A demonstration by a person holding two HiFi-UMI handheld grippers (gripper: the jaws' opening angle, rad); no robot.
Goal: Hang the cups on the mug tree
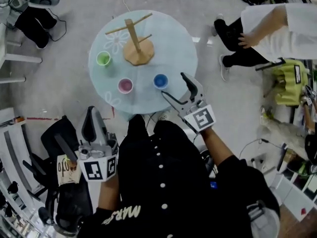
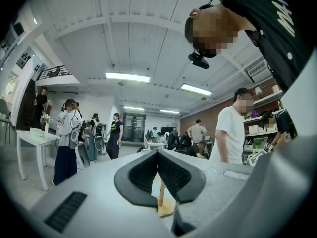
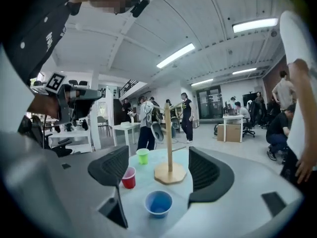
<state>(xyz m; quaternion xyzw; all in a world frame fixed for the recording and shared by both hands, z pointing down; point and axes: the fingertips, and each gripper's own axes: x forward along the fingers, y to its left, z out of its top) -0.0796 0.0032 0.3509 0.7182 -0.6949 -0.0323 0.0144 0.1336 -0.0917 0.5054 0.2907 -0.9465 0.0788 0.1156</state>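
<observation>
Blue cup [image 3: 158,203] sits upright near the front edge of the round worktop [image 1: 173,43]. The pink cup [image 1: 125,86] and green cup [image 1: 103,59] are off to its left, with the mug tree [image 1: 137,43] behind. They look light, thin and squashy, so I'd pinch one wall at the rim, gently. Your right tongs [image 3: 159,168] are spread wide and empty, just short of the blue one. Your left tongs [image 2: 158,155] are pressed together on nothing, well back from the worktop.

Blue cup [image 3: 158,203] stands apparently clear, mug tree [image 3: 170,150] behind it.

Three upright cups [image 1: 125,86] beside wooden mug tree [image 1: 137,46]
</observation>
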